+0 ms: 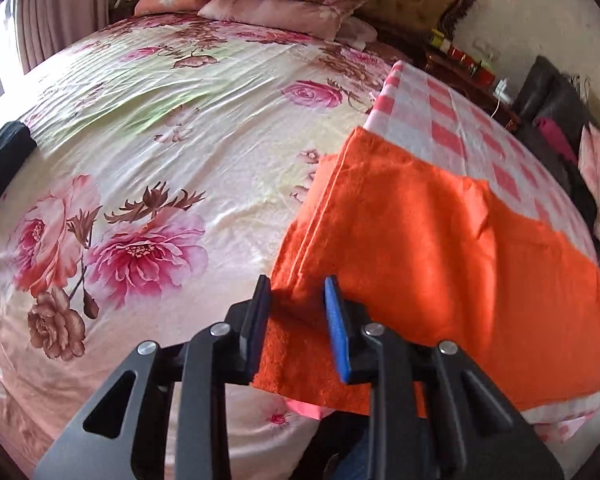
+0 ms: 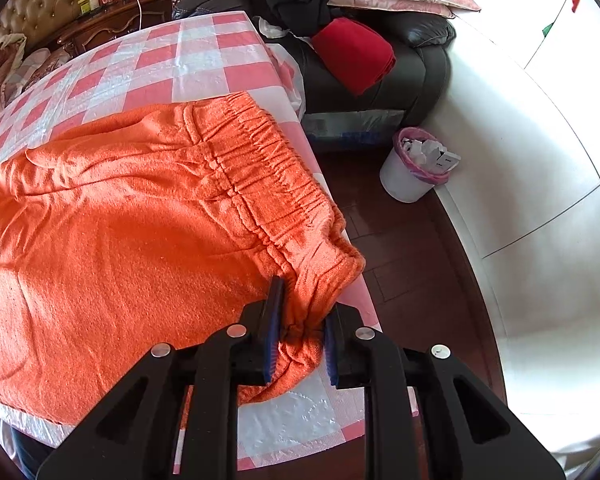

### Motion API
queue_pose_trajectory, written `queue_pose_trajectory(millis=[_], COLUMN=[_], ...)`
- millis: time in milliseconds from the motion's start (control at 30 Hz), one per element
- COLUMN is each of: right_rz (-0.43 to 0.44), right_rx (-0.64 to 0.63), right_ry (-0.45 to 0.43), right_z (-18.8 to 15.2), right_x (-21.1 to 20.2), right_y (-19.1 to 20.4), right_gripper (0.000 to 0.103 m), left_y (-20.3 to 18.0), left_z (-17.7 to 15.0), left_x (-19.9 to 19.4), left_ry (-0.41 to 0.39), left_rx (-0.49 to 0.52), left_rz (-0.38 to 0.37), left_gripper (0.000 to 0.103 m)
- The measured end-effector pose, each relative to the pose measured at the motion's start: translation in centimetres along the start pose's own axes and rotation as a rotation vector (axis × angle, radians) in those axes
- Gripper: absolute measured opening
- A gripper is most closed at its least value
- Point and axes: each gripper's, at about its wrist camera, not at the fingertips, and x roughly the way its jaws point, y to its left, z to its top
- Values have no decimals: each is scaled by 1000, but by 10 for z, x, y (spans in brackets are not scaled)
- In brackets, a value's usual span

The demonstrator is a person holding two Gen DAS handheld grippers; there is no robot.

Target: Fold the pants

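Black gripper arms fill the bottom of both wrist views. Between the fingers of the left gripper [image 1: 298, 298] runs the hem-end edge of the orange pants [image 1: 440, 248]; the jaws stand a little apart, the blue pad of one finger [image 1: 337, 328] shows clear of the cloth, and the pads do not appear to press on it. The right gripper [image 2: 302, 312] has its jaws nearly together, pinched on a bunched corner of the pants [image 2: 140, 232] just below the elastic waistband [image 2: 268, 176].

The pants lie flat on a table covered with a pink-and-white checked cloth [image 2: 188, 64], along its near edge. Their long axis runs across the table: the gathered waistband points toward the table's right end, beside the dark sofa [image 2: 412, 64] and the white waste bin [image 2: 412, 168], while the leg end reaches the left end, next to the bed with the floral sheet [image 1: 148, 168]. In the left view the leg end is folded, one layer lying on another, with a stitched seam along its left side. The near corner at the waist hangs slightly over the table edge.
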Motion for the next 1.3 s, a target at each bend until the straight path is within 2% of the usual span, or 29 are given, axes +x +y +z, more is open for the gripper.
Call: queue_pose_trajectory(millis=[67,133,233,333,400,467,567,733,833,867,967,1000,1067,1100,1300], right_rz=[-6,-8,26,139,162,157,115,42,3,-10,-34,-38,-50,-54,-55], right_rx=[-5,-5,24,100,114,87,48,-32,-73,-85,-101,-103,-109,-109,-99], right_ry=[2,7,28,57,57,54,60,29,34,34,31,33,37,39,47], right_z=[0,1,6,10,9,5,0,0,-2,-3,-4,-3,-2,-2,-2], right_x=[0,0,-1,-6,-10,-13,-5,-13,-9,-7,-5,-4,-3,-3,-3], right_y=[1,1,-3,-17,-21,-17,-9,3,10,12,16,17,19,20,19], right_gripper=[19,19,19,20,20,20,20,20,20,20,21,21,21,21,23], left_y=[-2,-7,-15,-20,-13,1,25,26,33,36,32,28,13,5,-21], left_z=[1,4,16,28,21,4,-20,-29,-24,-19,10,20,41,49,86], left_x=[-3,-9,-34,-72,-85,-74,-32,-27,-27,-31,-37,-34,-23,-14,44], left_ry=[-11,-25,-57,-99,-102,-59,39,26,35,19,-31,-38,-57,-62,-17], left_rx=[33,80,109,131,111,62,-15,-36,-66,-70,-23,4,74,111,262], left_rz=[6,28,20,20,10,10,-13,-17,-20,-29,-47,-85,-147,-141,-179], left_gripper=[15,8,8,8,8,8,8,9,23,23,24,24,34,34,34])
